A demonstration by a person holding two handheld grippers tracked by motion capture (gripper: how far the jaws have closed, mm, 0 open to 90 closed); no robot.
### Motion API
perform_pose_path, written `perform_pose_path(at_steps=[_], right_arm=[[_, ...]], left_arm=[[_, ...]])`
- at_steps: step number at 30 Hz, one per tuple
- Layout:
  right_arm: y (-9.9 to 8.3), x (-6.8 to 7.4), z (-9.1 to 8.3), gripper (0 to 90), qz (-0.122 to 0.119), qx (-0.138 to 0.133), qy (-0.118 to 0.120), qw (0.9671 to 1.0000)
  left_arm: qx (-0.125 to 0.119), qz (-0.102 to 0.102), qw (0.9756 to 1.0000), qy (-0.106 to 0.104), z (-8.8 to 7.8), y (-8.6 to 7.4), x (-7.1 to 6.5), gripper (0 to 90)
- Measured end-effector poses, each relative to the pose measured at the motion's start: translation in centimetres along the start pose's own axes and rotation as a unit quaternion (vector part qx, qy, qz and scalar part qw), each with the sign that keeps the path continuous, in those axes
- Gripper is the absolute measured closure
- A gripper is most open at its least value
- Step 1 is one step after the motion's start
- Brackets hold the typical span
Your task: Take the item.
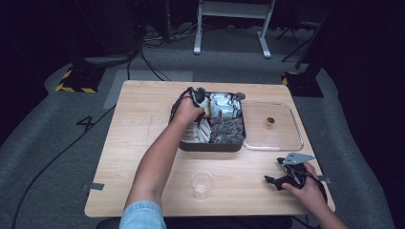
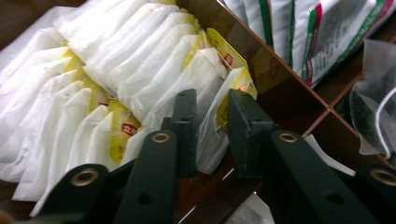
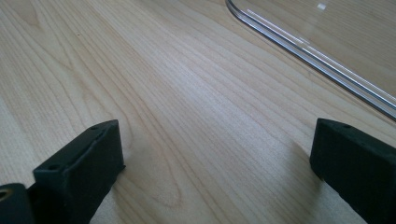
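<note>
- The landmark is the dark divided box [image 1: 212, 145], which sits on the wooden table [image 1: 138, 143] toward its far side, roughly in the middle of its width.
- The left gripper [image 1: 195, 97] is down inside the box at its far left corner, with the person's left hand [image 1: 186, 112] behind it.
- In the left gripper view the left gripper [image 2: 211, 135] has its jaws drawn in on a single white tea bag [image 2: 219, 121] with a yellow tag, the end one of a row; the bag stands between the two black pads, which lie against its sides.
- That tea bag is in the box's left compartment, right against the brown divider wall [image 2: 280, 79], with the other white tea bags [image 2: 116, 70] stacked slanting beside it.
- Past the divider, the neighbouring compartment holds white sachets [image 2: 299, 32] with green and red print; a mesh pouch [image 2: 373, 98] lies in another compartment.
- A clear lid [image 1: 274, 143] lies flat on the table, touching the box's right side, with a small dark round item [image 1: 270, 121] on it.
- A clear plastic cup [image 1: 202, 185] stands upright on the table, in front of the box, on the person's side.
- The right gripper [image 1: 273, 171] rests on the table in front of the lid, well apart from the box, held by the right hand [image 1: 305, 188].
- In the right gripper view the right gripper [image 3: 217, 158] has its jaws wide apart with bare wood between them, and the clear lid's rim [image 3: 308, 49] lies just beyond.
</note>
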State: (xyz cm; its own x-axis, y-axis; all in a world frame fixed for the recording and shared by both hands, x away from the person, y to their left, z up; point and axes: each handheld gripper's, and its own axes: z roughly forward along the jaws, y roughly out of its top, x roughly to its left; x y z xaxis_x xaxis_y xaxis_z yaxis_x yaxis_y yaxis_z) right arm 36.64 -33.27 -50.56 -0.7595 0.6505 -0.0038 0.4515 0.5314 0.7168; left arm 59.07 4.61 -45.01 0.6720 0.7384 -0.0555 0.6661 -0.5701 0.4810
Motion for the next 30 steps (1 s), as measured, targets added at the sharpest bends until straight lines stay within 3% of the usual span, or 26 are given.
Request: perform_pose_path(at_steps=[3, 11, 22, 30], right_arm=[[0.0, 0.0, 0.0, 2.7, 0.0, 0.0, 0.0, 1.0], [0.0, 0.0, 0.0, 2.7, 0.0, 0.0, 0.0, 1.0], [0.0, 0.0, 0.0, 2.7, 0.0, 0.0, 0.0, 1.0], [0.0, 0.0, 0.0, 2.7, 0.0, 0.0, 0.0, 1.0]], left_arm=[[0.001, 0.003, 1.0, 0.0, 0.0, 0.0, -0.1, 82.3], [-0.005, -0.006, 0.9998, -0.019, -0.2, -0.2, 0.1, 89.2], [-0.031, -0.003, 0.9994, -0.016, -1.6, -0.2, 0.1, 90.0], [-0.068, -0.004, 0.9975, -0.02, -3.5, -0.2, -0.2, 90.0]])
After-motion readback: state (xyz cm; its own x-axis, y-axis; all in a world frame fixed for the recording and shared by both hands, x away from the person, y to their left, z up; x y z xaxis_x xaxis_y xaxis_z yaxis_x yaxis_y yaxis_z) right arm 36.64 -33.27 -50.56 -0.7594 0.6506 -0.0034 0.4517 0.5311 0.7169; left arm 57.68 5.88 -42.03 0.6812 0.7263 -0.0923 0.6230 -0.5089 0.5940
